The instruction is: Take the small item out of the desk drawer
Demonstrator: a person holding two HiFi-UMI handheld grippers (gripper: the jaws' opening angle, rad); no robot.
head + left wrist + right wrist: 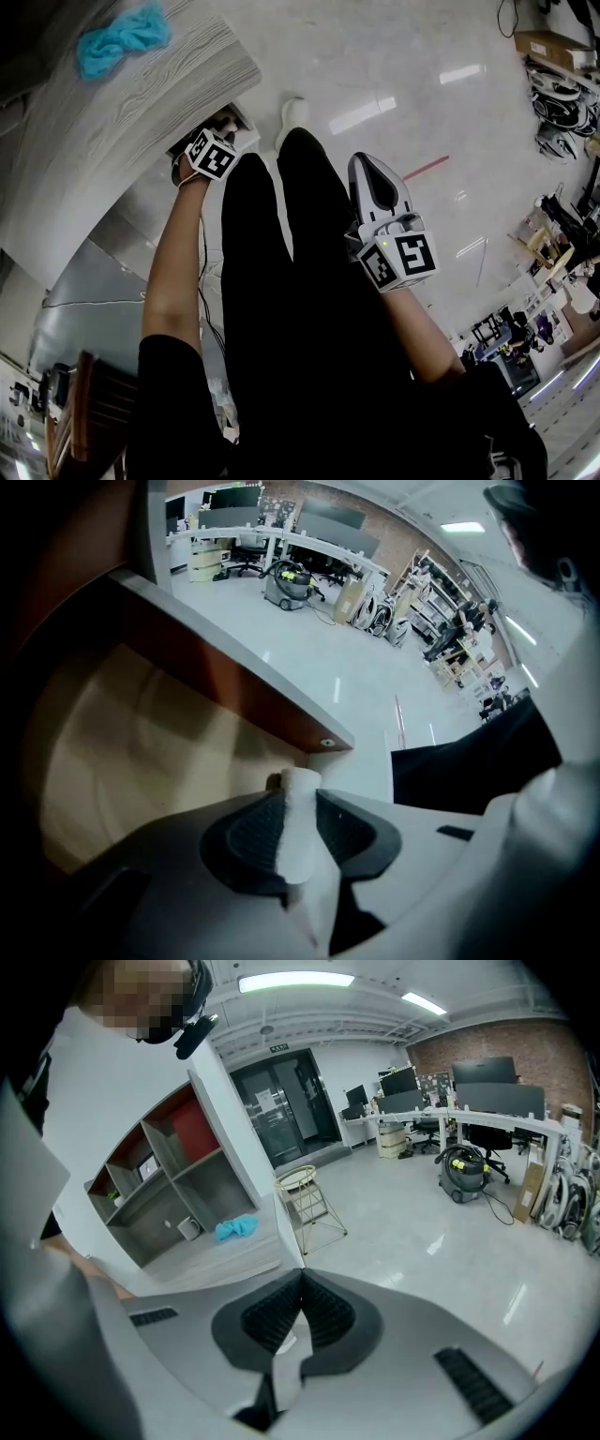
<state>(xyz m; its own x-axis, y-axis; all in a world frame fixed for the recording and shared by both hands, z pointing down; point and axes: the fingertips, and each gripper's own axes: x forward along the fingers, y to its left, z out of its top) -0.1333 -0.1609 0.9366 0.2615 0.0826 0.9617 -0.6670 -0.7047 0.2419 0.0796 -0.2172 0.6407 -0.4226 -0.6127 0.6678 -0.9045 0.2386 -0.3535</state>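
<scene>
In the left gripper view my left gripper (pixel 301 797) is shut on a small white cylinder-shaped item (pixel 300 841), which stands upright between the two dark pads, its top poking out above them. Just beyond it lies the open desk drawer (pixel 141 752), with a pale beige inside and a red-brown edge. In the head view the left gripper (pixel 211 153) sits at the desk's edge by the drawer (pixel 231 116); the item is hidden there. My right gripper (pixel 368 164) hangs over the person's lap, away from the desk, jaws shut with nothing in them (pixel 300 1277).
A blue cloth (pixel 123 37) lies on the grey wood-grain desk top (pixel 141 103). The person's black-clad legs (pixel 281 309) fill the middle of the head view. A shelf unit (pixel 159 1185), a wire stool (pixel 309 1199) and a vacuum cleaner (pixel 464 1171) stand on the shiny floor.
</scene>
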